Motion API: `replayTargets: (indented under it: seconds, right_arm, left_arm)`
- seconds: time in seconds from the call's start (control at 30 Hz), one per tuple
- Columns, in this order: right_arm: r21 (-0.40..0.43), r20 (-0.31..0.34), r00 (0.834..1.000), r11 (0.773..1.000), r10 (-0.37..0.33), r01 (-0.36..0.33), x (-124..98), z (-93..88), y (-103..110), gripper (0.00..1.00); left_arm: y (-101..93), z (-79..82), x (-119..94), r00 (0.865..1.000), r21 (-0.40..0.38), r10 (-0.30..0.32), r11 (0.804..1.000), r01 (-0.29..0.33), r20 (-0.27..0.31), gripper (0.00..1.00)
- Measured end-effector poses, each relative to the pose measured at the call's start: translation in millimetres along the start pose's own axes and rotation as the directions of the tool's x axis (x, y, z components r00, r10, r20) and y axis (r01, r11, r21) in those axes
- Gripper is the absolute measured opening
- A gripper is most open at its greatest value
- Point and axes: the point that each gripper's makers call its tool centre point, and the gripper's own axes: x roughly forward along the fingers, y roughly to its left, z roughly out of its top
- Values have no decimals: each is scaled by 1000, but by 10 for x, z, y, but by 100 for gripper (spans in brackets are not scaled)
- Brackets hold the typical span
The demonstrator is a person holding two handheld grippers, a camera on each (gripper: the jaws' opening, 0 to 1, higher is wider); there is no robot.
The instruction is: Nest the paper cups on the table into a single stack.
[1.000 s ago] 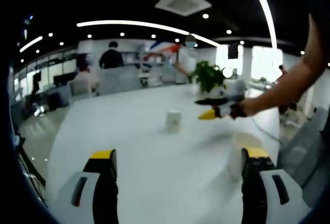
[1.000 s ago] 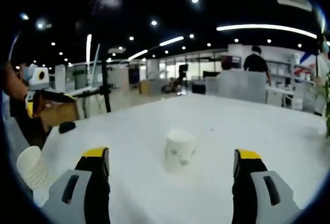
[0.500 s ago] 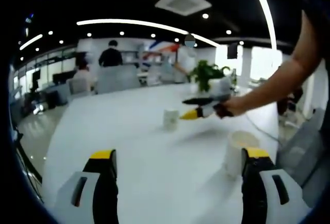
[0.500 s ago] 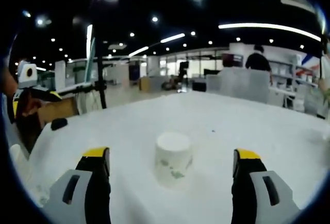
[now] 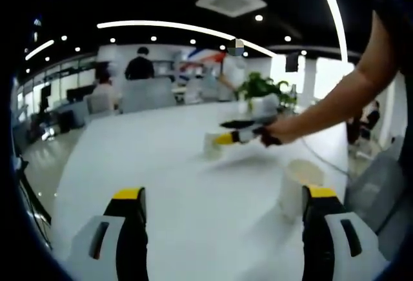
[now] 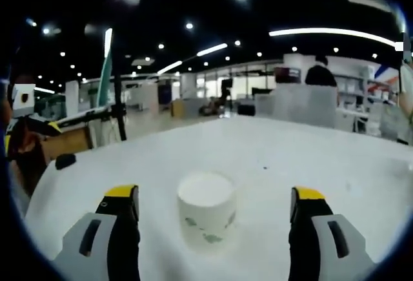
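Your right gripper (image 6: 210, 197) has its jaws wide apart w/ an upside-down paper cup (image 6: 206, 217) sitting on the white table (image 6: 335, 158) between them, lower centre of the right gripper view. Left gripper (image 5: 222, 197) is also spread and holds nothing; a 2nd cup (image 5: 295, 188) stands just beside its right jaw at lower right. Risk: squeeze too hard or off-centre and the thin cup could crush or skid away.

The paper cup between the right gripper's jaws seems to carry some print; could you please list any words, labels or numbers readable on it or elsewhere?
None can be read.
Paper cup: greenish marks, too blurred to read.
Far wall: red and blue shape, no legible text.
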Motion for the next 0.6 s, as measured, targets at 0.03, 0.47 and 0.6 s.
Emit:
replayTargets:
  seconds: [0.03, 0.47, 0.6]
  right_arm:
    - [5, 1, 1000, 1000, -2, 2, 6, -9, 0, 95]
    - [38, 3, 1000, 999, 24, -24, 125, -108, 95, 83]
    - [46, -8, 1000, 999, 20, -20, 198, -169, 112, 71]
  left_arm:
    - [1, -5, -2, 1000, -1, 1, 1000, -1, -2, 99]
    - [-12, -69, -1, 1000, -9, 2, 1000, -2, -12, 98]
    - [-9, -62, -5, 1000, -5, 3, 1000, -3, -12, 98]
